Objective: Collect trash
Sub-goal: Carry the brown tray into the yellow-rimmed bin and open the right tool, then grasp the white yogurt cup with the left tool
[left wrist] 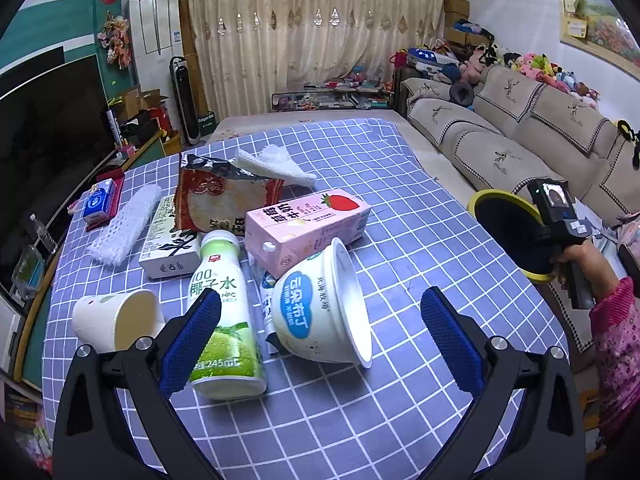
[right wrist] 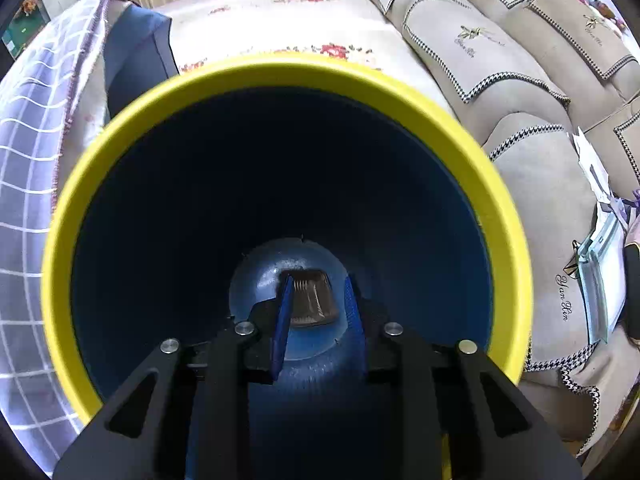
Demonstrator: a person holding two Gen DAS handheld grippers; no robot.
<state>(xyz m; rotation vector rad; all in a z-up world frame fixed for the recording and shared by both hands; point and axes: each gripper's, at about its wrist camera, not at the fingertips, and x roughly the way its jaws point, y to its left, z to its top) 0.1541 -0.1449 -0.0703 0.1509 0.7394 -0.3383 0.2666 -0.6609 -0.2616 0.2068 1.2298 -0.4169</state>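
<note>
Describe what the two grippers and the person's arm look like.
Both grippers are matte black frames with triangular cutouts and silver rivets; the fingers carry blue textured pads. The left gripper matches the right gripper. Seen from the left, the right one has a black handle, and the sleeve is pink and floral.

Bottle (left wrist: 224, 316) lies left of tub (left wrist: 320, 312), carton (left wrist: 306, 224) behind both
</note>
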